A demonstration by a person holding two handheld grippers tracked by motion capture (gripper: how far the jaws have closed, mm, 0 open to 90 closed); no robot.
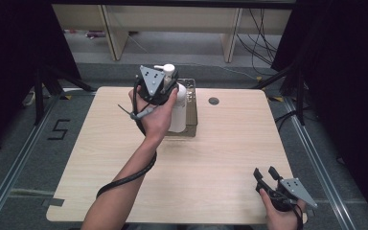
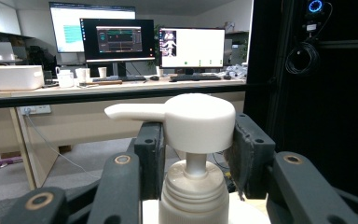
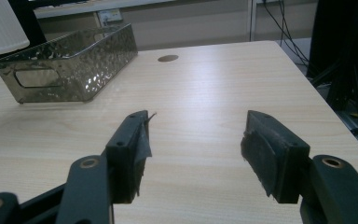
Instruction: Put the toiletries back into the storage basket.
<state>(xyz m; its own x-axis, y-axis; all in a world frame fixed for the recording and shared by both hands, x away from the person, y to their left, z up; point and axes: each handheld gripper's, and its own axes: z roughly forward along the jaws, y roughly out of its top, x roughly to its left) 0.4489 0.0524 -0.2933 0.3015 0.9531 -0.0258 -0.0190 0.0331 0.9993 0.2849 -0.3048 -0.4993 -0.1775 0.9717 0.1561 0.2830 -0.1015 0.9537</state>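
Note:
A white pump bottle (image 1: pixel 178 106) hangs upright over the near end of a hammered metal tray (image 1: pixel 192 96) at the back of the table. My left gripper (image 1: pixel 165 80) is shut on it just under the pump head (image 2: pixel 198 122), one pad on each side of the neck. In the right gripper view the bottle's base (image 3: pixel 0 25) floats above the tray's rim (image 3: pixel 70 70). My right gripper (image 1: pixel 265 172) rests low at the table's front right corner, open, with nothing between its pads (image 3: pixel 135 149).
A round cable hole (image 1: pixel 213 100) sits in the light wooden table (image 1: pixel 220 153) to the right of the tray. Black stands and cables flank the table. Desks with monitors (image 2: pixel 119 39) stand beyond the far edge.

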